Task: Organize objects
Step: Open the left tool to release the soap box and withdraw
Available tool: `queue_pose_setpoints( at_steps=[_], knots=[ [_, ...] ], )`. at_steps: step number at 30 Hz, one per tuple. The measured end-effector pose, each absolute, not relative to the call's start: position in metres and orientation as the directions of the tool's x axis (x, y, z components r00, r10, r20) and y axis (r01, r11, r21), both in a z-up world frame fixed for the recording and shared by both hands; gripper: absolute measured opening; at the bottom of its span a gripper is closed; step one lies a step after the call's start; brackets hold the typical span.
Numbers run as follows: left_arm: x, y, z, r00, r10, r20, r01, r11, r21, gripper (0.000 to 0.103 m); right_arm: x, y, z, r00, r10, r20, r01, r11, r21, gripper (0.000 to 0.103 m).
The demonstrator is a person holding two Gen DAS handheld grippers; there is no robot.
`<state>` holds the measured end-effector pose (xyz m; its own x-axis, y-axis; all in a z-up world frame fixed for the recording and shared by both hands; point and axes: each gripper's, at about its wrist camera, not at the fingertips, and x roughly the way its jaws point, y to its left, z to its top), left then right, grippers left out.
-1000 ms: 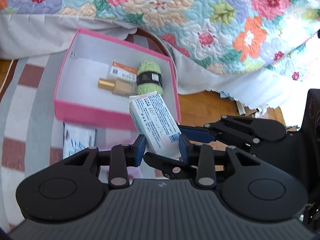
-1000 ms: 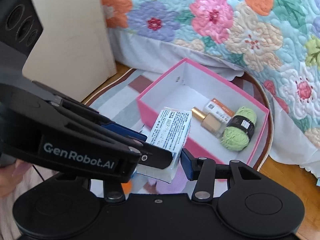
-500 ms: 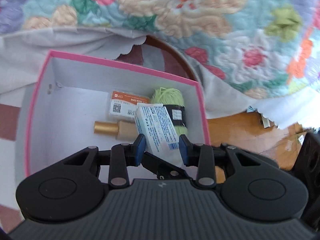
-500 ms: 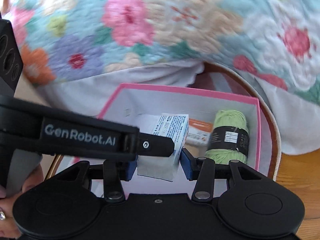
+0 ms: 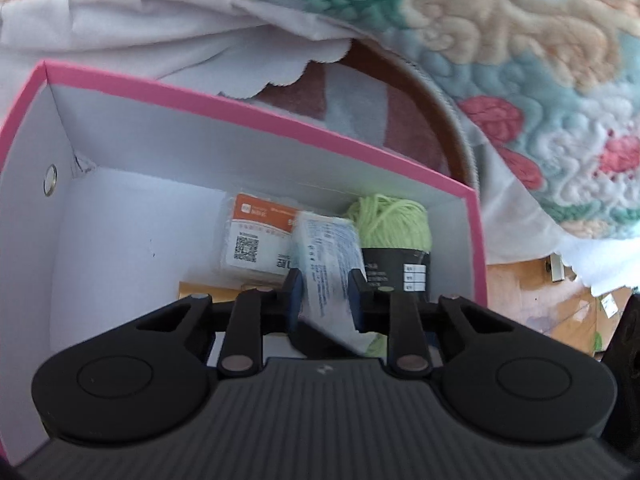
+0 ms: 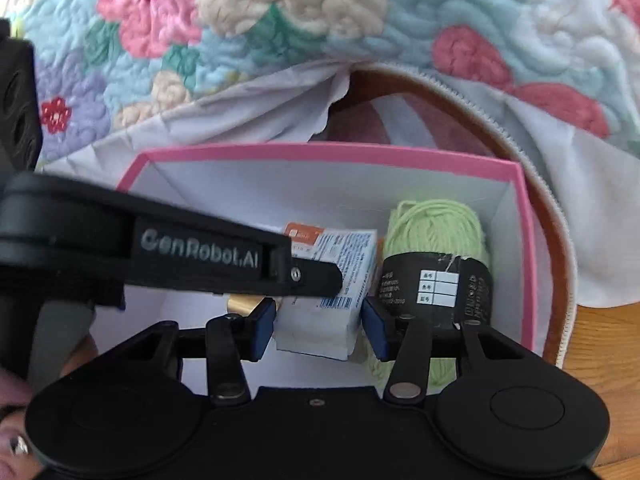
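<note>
Left gripper (image 5: 323, 294) clamps white printed carton (image 5: 328, 264) over pink box (image 5: 256, 114); right gripper (image 6: 320, 320) jaws just widened, flanking it loosely.

The carton (image 5: 328, 256) sits between the left gripper (image 5: 323, 297)'s fingers, inside the box (image 5: 256, 108). Ahead and left of that gripper lies the packet (image 5: 256, 240), ahead and right the yarn (image 5: 394, 232), and the bottle (image 5: 200, 290) just left of its fingers. In the right wrist view the carton also stands between the right gripper (image 6: 318, 322)'s fingers, with the yarn to its right. Beyond the box hangs the quilt (image 5: 520, 40).
</note>
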<state>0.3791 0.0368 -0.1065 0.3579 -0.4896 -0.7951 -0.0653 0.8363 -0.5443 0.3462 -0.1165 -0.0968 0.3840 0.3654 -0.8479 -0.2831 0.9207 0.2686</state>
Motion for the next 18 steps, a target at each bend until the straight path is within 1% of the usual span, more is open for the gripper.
queue_pose_setpoints(
  at_steps=[2, 5, 6, 7, 8, 9, 10, 12, 14, 15, 18],
  knots=[
    [0.378, 0.036, -0.111, 0.347, -0.489, -0.801, -0.072, 0.837, -0.542, 0.021, 0.343, -0.124, -0.098, 0.356, 0.386, -0.851, -0.279, 0.913, 0.297, 0.059],
    [0.375, 0.032, -0.114, 0.362, -0.468, -0.807, -0.068, 0.850, -0.523, 0.020, 0.332, -0.126, -0.096, 0.361, 0.396, -0.844, -0.340, 0.899, 0.277, 0.059],
    [0.374, 0.030, -0.115, 0.364, -0.462, -0.809, -0.073, 0.851, -0.520, 0.020, 0.329, -0.125, -0.097, 0.364, 0.388, -0.847, -0.356, 0.898, 0.258, 0.056],
    [0.374, 0.029, -0.116, 0.367, -0.457, -0.810, -0.081, 0.852, -0.517, 0.020, 0.327, -0.124, -0.098, 0.366, 0.372, -0.853, -0.369, 0.899, 0.234, 0.046],
    [0.374, 0.028, -0.117, 0.371, -0.454, -0.810, -0.084, 0.852, -0.516, 0.020, 0.326, -0.122, -0.100, 0.362, 0.356, -0.861, -0.386, 0.899, 0.209, 0.040],
    [0.375, 0.027, -0.117, 0.376, -0.450, -0.810, -0.090, 0.852, -0.516, 0.020, 0.325, -0.121, -0.102, 0.361, 0.341, -0.868, -0.401, 0.897, 0.186, 0.030],
    [0.375, 0.027, -0.117, 0.381, -0.446, -0.810, -0.094, 0.853, -0.514, 0.020, 0.324, -0.118, -0.104, 0.367, 0.318, -0.874, -0.414, 0.898, 0.153, 0.022],
    [0.375, 0.027, -0.116, 0.389, -0.438, -0.810, -0.109, 0.851, -0.513, 0.020, 0.324, -0.113, -0.108, 0.387, 0.264, -0.884, -0.428, 0.900, 0.082, 0.013],
    [0.372, 0.029, -0.115, 0.398, -0.432, -0.809, -0.141, 0.843, -0.519, 0.021, 0.327, -0.112, -0.110, 0.402, 0.242, -0.883, -0.432, 0.900, 0.050, 0.010],
    [0.368, 0.031, -0.112, 0.396, -0.425, -0.814, -0.162, 0.840, -0.518, 0.022, 0.330, -0.115, -0.109, 0.415, 0.245, -0.876, -0.416, 0.907, 0.057, 0.007],
    [0.353, 0.029, -0.096, 0.413, -0.381, -0.827, -0.148, 0.868, -0.474, 0.026, 0.334, -0.122, -0.106, 0.436, 0.279, -0.855, -0.371, 0.922, 0.112, 0.006]
  ],
)
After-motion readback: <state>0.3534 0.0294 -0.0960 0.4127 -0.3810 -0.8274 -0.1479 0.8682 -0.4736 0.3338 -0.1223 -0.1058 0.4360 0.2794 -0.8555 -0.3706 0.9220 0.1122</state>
